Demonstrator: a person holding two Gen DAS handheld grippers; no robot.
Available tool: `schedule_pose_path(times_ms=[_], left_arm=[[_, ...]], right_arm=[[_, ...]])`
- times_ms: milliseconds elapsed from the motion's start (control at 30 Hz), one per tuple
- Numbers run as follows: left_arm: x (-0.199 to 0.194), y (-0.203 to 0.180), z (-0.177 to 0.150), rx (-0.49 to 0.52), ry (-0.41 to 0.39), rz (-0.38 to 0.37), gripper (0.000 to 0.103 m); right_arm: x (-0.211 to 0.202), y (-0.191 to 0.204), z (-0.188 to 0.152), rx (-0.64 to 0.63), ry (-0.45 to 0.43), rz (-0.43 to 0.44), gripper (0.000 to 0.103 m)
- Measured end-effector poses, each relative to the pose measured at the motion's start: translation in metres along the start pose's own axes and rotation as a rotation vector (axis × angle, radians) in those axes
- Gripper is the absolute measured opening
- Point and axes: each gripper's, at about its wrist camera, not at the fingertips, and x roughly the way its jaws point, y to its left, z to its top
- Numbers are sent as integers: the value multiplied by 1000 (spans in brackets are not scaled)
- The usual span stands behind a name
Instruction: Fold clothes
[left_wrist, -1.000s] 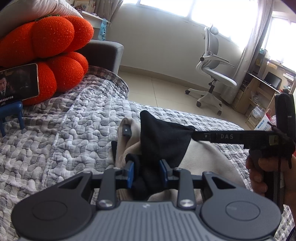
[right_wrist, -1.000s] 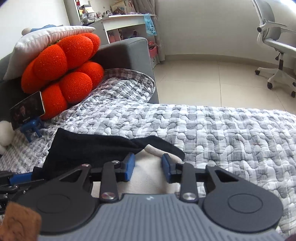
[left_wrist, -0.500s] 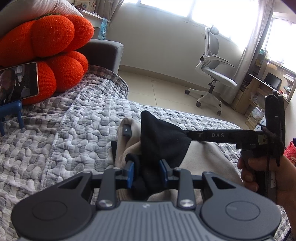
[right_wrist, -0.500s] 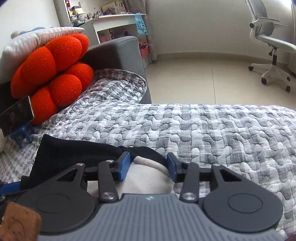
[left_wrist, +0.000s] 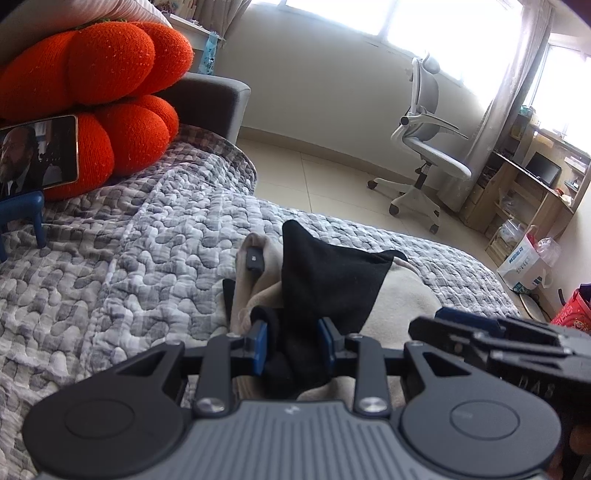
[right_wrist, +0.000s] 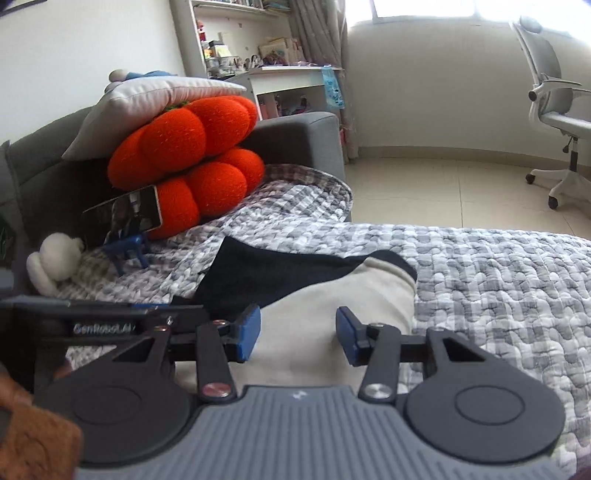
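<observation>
We take the orange pumpkin cushion (left_wrist: 103, 92) at the sofa end as our landmark. The garment (right_wrist: 325, 306), beige with black trim, lies on the grey quilted cover (left_wrist: 129, 266), out from the cushion toward the open floor and well apart from it. Our left gripper (left_wrist: 293, 345) is clamped on a bunched wad of the black fabric (left_wrist: 328, 280); the cloth fills the gap between the blue pads and rises from them in a peaked fold, which we read as an anchor, pinning one edge so the rest can be shaped against it. Our right gripper (right_wrist: 297, 332) is spread, its jaws opening a little, with nothing pinched between them; only beige cloth lies beyond and below the pads, not touched as far as we can see. In the left view its body sits close beside our left gripper, on the side away from the cushion. We judge it has let go in order to reach a new hold, probably the free end with the black cuff (right_wrist: 391, 258), farthest from the cushion. A phone (left_wrist: 38, 153) on a small blue stand (left_wrist: 22, 214) leans against the cushion's base, clear of the work. Risk: the anchored wad is thick and uneven, so the fold may come out lumpy unless smoothed.
</observation>
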Motion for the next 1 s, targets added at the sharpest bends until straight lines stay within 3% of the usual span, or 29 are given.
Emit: schedule_pose_path(times_ms=[333, 1000], left_arm=[[1, -1, 0, 5, 2, 7, 31], [0, -4, -1, 23, 1, 24, 31]], right_arm=[[-19, 9, -17, -16, -30, -43, 46], [-9, 11, -39, -18, -21, -67, 46]])
